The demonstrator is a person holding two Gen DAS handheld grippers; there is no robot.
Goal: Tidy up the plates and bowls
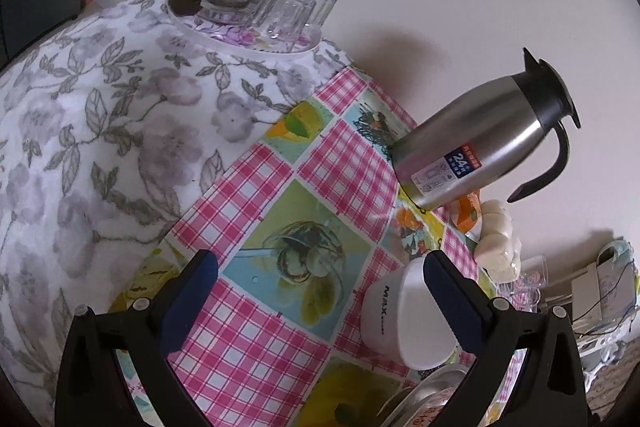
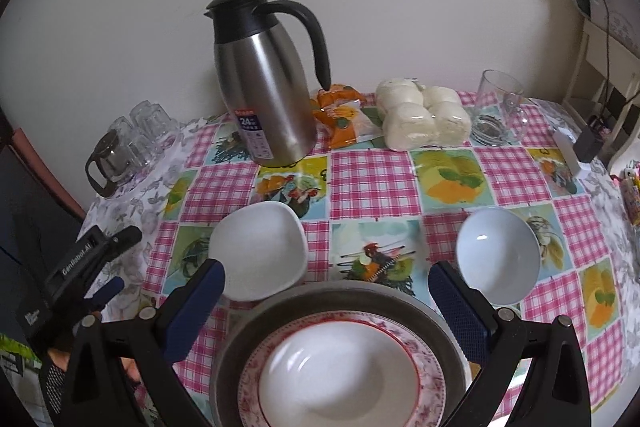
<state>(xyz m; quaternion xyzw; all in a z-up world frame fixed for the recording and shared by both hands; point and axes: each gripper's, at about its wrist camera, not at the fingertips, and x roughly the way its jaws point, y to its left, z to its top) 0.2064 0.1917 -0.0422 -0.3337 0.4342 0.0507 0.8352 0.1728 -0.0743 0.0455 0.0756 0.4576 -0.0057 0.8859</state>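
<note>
Here both tools are held angled downward, released: the left tool (image 1: 320, 291) beside the steel jug (image 1: 476, 143), the right tool (image 2: 326, 291) above a white bowl (image 2: 340, 375) nested in stacked plates (image 2: 434, 311).

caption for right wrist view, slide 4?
Open right gripper above stacked plates, two white bowls beside them.

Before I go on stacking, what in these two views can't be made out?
- Stack of plates, right wrist view: near side cut off by the bottom edge.
- Square bowl, left wrist view: partly behind a finger of the left gripper.
- Jug label: small print unreadable.
</note>
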